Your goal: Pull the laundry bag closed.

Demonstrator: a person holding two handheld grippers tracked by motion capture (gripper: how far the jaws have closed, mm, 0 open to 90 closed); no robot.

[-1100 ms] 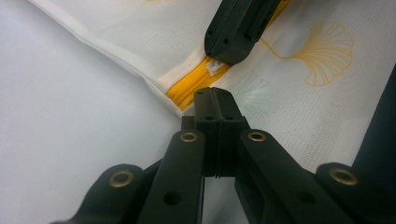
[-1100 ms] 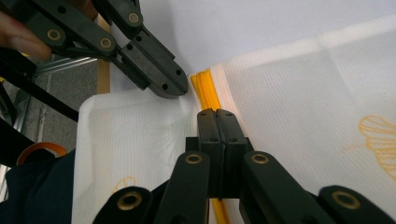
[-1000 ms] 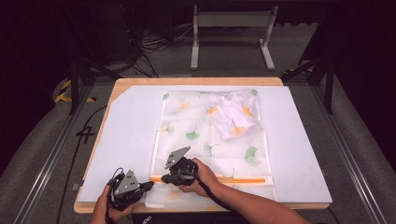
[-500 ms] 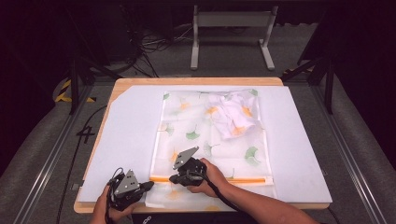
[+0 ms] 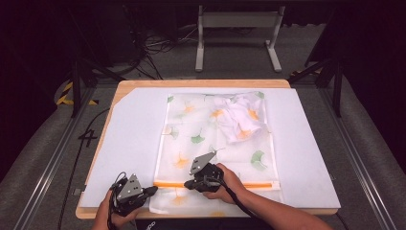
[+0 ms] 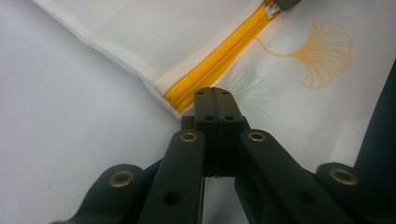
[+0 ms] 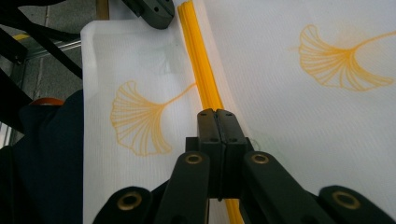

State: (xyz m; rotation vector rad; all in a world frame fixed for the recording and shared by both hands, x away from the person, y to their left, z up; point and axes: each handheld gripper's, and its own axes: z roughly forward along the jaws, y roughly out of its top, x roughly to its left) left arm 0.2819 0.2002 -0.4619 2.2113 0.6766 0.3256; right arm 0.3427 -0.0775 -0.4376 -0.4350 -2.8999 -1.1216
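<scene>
1. Covering the wooden table [image 5: 201,83], a white sheet [image 5: 129,143] lay under both grippers.
2. The left gripper [image 5: 152,190] had its jaws pressed together at the mesh laundry bag's [image 5: 210,139] corner, beside the orange zipper [image 6: 224,60].
3. The right gripper [image 5: 187,184] was clamped on that zipper.
4. Beyond them stood a grey metal stand [image 5: 237,33] on a dark floor [image 5: 158,62].
</scene>
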